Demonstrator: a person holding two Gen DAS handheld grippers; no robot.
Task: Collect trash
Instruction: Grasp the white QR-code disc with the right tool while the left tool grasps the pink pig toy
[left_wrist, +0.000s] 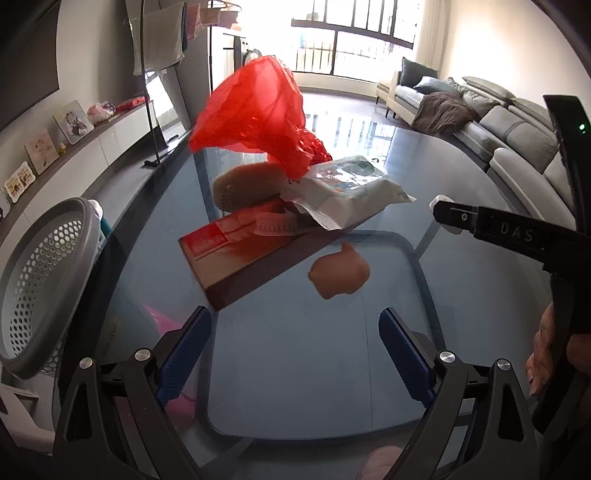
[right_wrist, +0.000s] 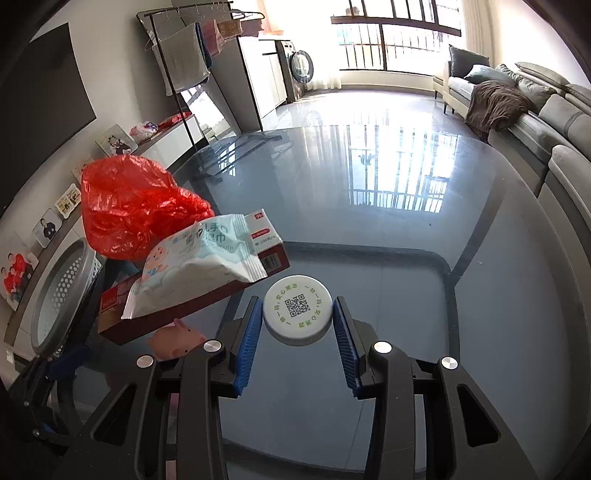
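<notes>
My right gripper (right_wrist: 297, 312) is shut on a white round lid (right_wrist: 297, 314) with a QR code, held over the glass table (right_wrist: 369, 229). From the left wrist view the right gripper (left_wrist: 443, 214) reaches in from the right with the white lid between its fingers. A red plastic bag (left_wrist: 255, 114), a white wet-wipes pack (left_wrist: 347, 188) and a red box (left_wrist: 240, 254) lie piled on the table; they also show in the right wrist view: the bag (right_wrist: 129, 206), the pack (right_wrist: 199, 262) and the box (right_wrist: 184, 314). My left gripper (left_wrist: 295, 339) is open and empty, just short of the box.
A grey perforated basket (left_wrist: 40, 280) stands at the table's left edge. A small pink pig toy (left_wrist: 340, 273) lies beside the box. A brown pouch (left_wrist: 243, 184) sits behind the box. A sofa (left_wrist: 517, 125) is at the right, a clothes rack (right_wrist: 184, 74) at the back left.
</notes>
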